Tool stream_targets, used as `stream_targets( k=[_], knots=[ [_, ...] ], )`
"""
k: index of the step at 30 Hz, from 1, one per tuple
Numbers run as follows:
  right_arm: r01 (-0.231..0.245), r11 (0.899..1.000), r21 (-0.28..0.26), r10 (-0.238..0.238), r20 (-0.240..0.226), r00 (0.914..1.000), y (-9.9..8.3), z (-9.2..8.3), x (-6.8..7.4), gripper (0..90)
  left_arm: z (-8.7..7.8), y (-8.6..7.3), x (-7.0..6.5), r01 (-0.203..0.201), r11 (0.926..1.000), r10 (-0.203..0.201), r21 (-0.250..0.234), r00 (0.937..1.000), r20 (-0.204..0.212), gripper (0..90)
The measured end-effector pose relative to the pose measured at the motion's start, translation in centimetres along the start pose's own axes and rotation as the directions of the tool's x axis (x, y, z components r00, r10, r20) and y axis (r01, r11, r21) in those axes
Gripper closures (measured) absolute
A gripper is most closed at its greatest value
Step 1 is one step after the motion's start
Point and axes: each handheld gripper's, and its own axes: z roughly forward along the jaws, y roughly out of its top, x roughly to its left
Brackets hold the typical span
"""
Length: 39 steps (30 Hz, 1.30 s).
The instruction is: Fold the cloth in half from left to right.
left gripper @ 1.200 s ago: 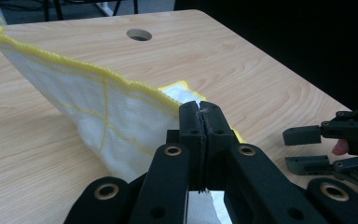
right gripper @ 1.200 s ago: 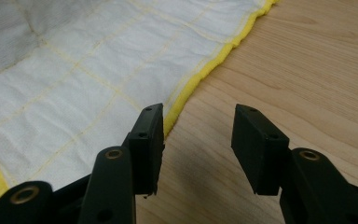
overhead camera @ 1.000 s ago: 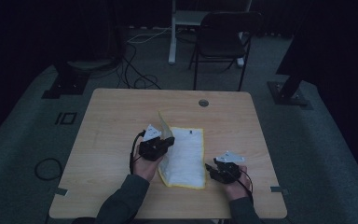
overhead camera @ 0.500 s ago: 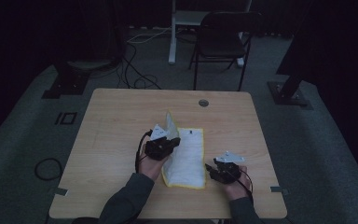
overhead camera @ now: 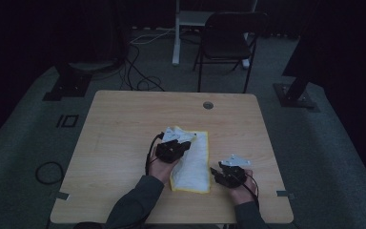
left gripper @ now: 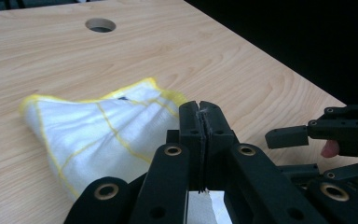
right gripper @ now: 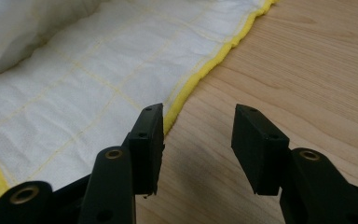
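Observation:
A white cloth (overhead camera: 194,167) with yellow edging and thin yellow lines lies on the wooden table (overhead camera: 124,119), partly folded over itself. My left gripper (overhead camera: 187,143) hovers over the cloth's far left part, shut on a pinch of the cloth. In the left gripper view the left gripper (left gripper: 200,109) has its jaws pressed together, threads showing in the seam, and the cloth (left gripper: 98,133) bunches out beyond them. My right gripper (overhead camera: 215,171) rests at the cloth's right edge, open. In the right gripper view the right gripper (right gripper: 193,123) stands over bare wood beside the cloth (right gripper: 74,70).
A round cable hole (overhead camera: 208,105) sits near the table's far edge. Behind the table stand a dark chair (overhead camera: 228,40) and a white desk leg (overhead camera: 176,33). Cables (overhead camera: 138,81) lie on the floor. The right gripper's jaws (left gripper: 321,130) appear in the left gripper view.
My left gripper has carried the lifted cloth flap to the right and down, so the upright flap now lies lower over the rest of the cloth. The right gripper has stayed put.

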Motion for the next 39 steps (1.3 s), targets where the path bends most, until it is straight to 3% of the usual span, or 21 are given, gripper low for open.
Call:
stream_targets(
  k=[15, 23, 30, 32, 34, 39],
  knots=[
    [0.002, 1.0, 0.0, -0.002, 0.001, 1.0, 0.0, 0.0, 0.0, 53.7, 1.3, 0.6, -0.7, 0.001, 1.0, -0.001, 0.007, 0.9999, 0.015, 89.4],
    [-0.006, 1.0, -0.003, 0.006, 0.0, 1.0, -0.1, -0.1, -0.1, 53.7, 1.5, 1.2, -0.9, 0.013, 0.9998, -0.013, -0.016, 0.9999, 0.01, 89.4],
    [-0.001, 1.0, -0.001, 0.001, 0.001, 1.0, -0.1, 0.0, -0.1, 53.7, 2.6, 0.9, -1.7, -0.008, 0.9997, 0.008, 0.024, 0.9994, 0.033, 89.1],
    [-0.005, 1.0, -0.001, 0.005, 0.0, 1.0, -0.1, 0.0, -0.1, 53.7, 3.1, 0.6, -1.9, -0.012, 0.9992, 0.01, 0.038, 0.9987, 0.051, 87.6],
    [-0.008, 1.0, -0.002, 0.008, 0.0, 1.0, -0.1, -0.1, -0.1, 53.7, 3.1, 0.5, -1.9, -0.012, 0.9992, 0.009, 0.037, 0.9972, 0.075, 78.8],
    [-0.011, 1.0, -0.006, 0.011, 0.002, 0.9999, -0.2, -0.2, -0.2, 53.8, 1.8, 1.0, -1.8, -0.006, 1.0, 0.006, 0.005, 0.9978, 0.066, 73.4]
  ],
)
